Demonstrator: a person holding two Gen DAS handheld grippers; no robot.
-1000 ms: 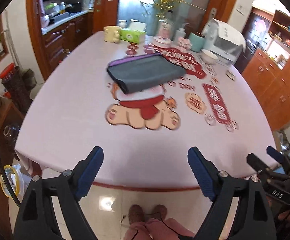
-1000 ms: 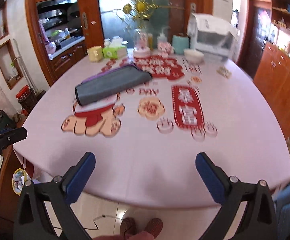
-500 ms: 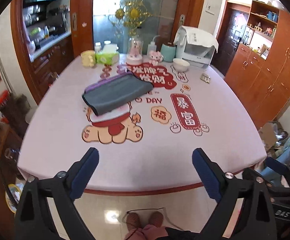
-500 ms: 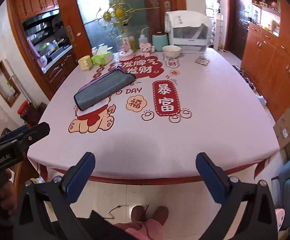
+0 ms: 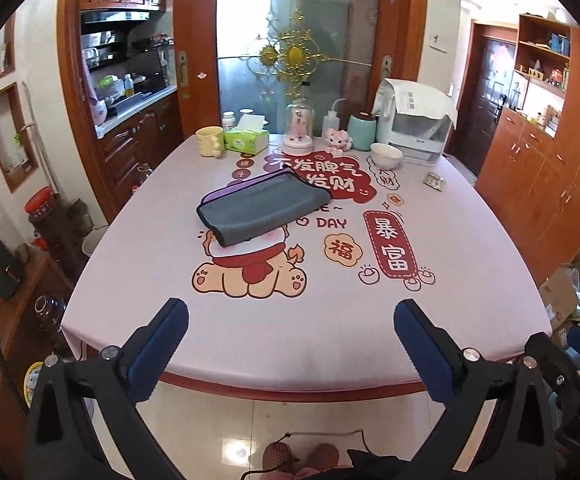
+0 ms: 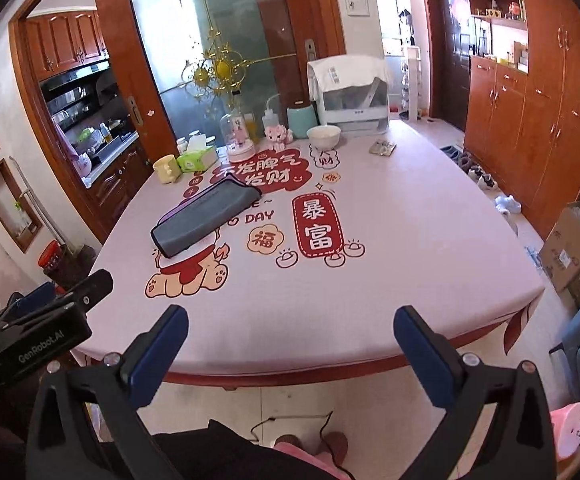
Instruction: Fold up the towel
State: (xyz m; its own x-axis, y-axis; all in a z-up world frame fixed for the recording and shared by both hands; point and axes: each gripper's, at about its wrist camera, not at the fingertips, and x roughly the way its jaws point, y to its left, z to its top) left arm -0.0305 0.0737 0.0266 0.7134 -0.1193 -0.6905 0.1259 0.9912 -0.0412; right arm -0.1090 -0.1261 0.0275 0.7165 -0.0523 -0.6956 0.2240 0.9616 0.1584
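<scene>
Beyond the pink table's (image 5: 138,264) near edge, both tools (image 5: 290,332) (image 6: 290,332) hover spread wide; only the right view shows shoes (image 6: 475,170) by the cabinets; the folded grey towel (image 5: 262,210) lies well apart.

The near half of the bench (image 5: 290,340) lies bare up to the folded towel (image 5: 264,210). A mug (image 5: 210,141), tissue box (image 5: 247,140), glass dome (image 5: 299,128), bowl (image 5: 386,155) and covered appliance (image 5: 413,124) crowd the far edge.

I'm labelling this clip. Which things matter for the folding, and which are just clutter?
For the job: grey towel, left gripper, right gripper.

Clutter: yellow mug, tissue box, white bowl, teal canister.
</scene>
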